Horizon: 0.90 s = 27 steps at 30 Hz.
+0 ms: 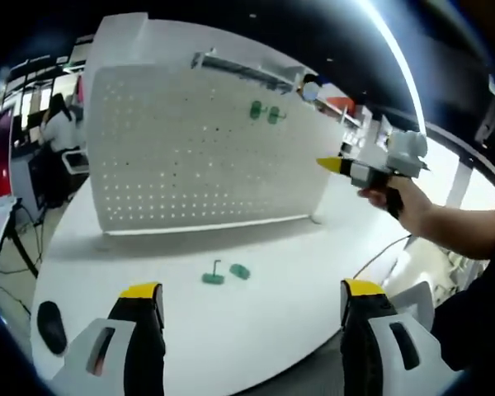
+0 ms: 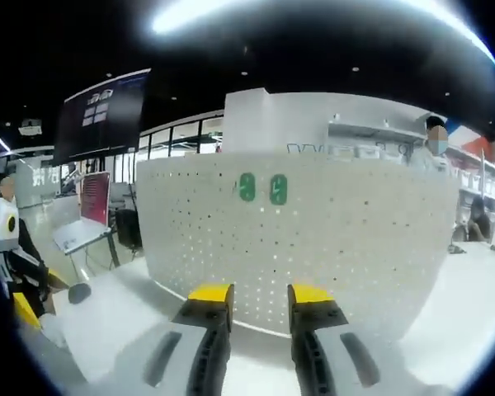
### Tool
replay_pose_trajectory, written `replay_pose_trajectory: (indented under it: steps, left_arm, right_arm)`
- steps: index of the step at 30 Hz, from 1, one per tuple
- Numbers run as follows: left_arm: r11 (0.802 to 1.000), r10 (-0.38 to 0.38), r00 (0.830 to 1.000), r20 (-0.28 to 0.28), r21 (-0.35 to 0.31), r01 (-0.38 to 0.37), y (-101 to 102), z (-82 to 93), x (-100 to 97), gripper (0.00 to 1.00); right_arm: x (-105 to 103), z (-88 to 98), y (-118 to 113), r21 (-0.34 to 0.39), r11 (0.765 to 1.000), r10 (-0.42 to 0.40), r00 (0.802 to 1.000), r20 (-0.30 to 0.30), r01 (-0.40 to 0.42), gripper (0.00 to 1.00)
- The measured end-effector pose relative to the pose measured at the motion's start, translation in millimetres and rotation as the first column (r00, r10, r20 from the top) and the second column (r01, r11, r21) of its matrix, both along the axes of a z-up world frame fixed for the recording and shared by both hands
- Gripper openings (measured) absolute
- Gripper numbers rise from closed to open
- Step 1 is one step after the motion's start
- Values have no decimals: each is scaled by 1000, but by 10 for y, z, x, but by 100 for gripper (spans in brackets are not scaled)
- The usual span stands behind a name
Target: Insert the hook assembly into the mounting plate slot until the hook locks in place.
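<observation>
A white perforated mounting plate [image 1: 206, 148] stands upright on the round white table [image 1: 313, 272]. Two green hooks [image 1: 265, 112] hang side by side high on its face, and the right gripper view has them as hooks [image 2: 262, 188] straight ahead. Two more green hook parts [image 1: 224, 275] lie on the table in front of the plate. My left gripper [image 1: 252, 290] is wide open and holds nothing, just short of those loose parts. A hand holds my right gripper [image 1: 334, 166] at the plate's right edge. Its own view puts the right gripper [image 2: 261, 294] slightly open, with nothing between the jaws.
A black oval object [image 1: 51, 326] lies near the table's left edge. A thin cable [image 1: 379, 252] runs across the table at the right. The table's rim curves close below my left jaws. Office desks and a seated person [image 1: 62, 124] are behind the plate.
</observation>
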<state>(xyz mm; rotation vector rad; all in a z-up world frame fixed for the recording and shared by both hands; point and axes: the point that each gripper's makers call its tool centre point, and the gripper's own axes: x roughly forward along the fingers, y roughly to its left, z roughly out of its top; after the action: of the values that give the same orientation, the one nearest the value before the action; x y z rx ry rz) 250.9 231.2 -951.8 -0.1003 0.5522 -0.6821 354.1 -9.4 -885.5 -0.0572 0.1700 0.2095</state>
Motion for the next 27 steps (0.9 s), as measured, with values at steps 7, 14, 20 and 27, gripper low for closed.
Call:
replay_pose_trajectory:
  steps: [7,14,20,27]
  left_arm:
    - [1000,0,999,-40,30,1,56,-90,-66,89]
    - [999,0,999,-52,40,2,57,-99,-96,89]
    - [999,-11,998,-67,51,14,49,-138,-163,90]
    - [998,-4,997,-80,56,9,65,-182,-216,90]
  right_arm:
    - [-280,-272,142,-5,998,67,994,-83,-68,24]
    - [-544,-554,230,15,994,108,979,-171,-107,24]
    - [-749,-736,242,3,991,129,966,-226,-132,25]
    - [-962,-919,255,8,990,140,946,-292,-143,26]
